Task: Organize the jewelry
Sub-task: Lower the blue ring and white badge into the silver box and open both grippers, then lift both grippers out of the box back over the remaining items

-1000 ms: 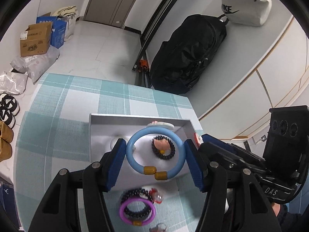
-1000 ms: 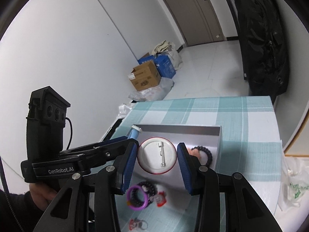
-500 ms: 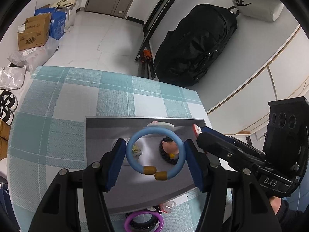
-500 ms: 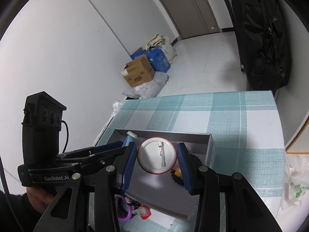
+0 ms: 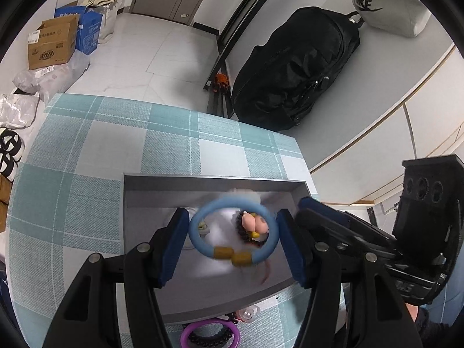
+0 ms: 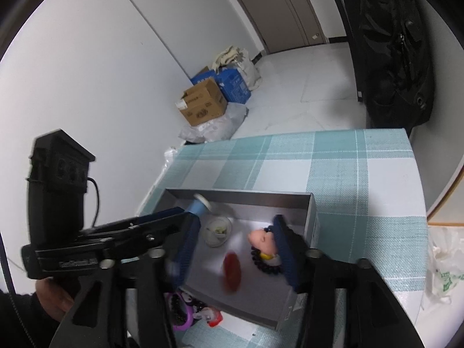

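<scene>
Blue ring bracelet (image 5: 232,233) with two amber beads sits pinched between the left gripper (image 5: 232,239) pads at lower centre, over the grey tray (image 5: 203,184) — inside lie a black bead bracelet with a pink figure (image 5: 255,224).

Right view: the right gripper (image 6: 233,248) jaws are opening; the round badge (image 6: 232,268), clamped before, now shows blurred and red — free above the smooth tray floor. A purple ring (image 6: 181,317) lies outside, lower left.

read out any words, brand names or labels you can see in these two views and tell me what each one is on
"NIKE", first letter partly cut off: white fabric bag on the counter.
Black side of the left gripper: embossed lettering, too blurred to read.
Brown cardboard box: logo and label too small.
Blue cardboard box: white print unreadable.
</scene>
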A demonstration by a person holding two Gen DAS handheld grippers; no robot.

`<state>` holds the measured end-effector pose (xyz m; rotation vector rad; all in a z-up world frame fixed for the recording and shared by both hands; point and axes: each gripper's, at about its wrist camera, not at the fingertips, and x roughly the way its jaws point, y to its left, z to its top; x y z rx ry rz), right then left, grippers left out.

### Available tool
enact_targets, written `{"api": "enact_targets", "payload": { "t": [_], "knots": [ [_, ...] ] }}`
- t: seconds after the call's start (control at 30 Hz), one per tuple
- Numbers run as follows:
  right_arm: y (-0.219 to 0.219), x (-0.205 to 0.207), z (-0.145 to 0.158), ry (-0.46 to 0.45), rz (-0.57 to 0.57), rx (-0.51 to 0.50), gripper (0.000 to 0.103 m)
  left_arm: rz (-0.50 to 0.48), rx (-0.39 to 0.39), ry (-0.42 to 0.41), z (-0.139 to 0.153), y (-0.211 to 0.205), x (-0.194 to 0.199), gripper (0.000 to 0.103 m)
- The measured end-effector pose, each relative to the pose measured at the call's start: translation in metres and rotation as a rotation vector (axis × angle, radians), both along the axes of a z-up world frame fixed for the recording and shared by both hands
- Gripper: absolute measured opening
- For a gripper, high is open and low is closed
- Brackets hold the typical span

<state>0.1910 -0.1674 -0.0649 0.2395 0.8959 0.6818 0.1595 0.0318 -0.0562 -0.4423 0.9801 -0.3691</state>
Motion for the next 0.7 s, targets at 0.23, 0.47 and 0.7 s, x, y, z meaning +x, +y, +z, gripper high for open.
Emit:
{"api": "enact_targets", "payload": {
  "t": [0.23,0.47,0.7],
  "knots": [
    [-0.013,-0.014,0.018,-0.071,-0.035,-0.004,0.071,0.003,0.003,-0.035,0.009,0.001,-0.007,0.069],
    [-0.024,-0.022,0.025,-0.074,-0.065,-0.02,0.076,0.014,0.036,-0.056,0.014,0.0,-0.018,0.069],
    [-0.032,-0.037,0.025,-0.079,-0.086,-0.023,0.082,0.035,0.088,-0.079,0.02,0.002,-0.035,0.069]
  ]
}}
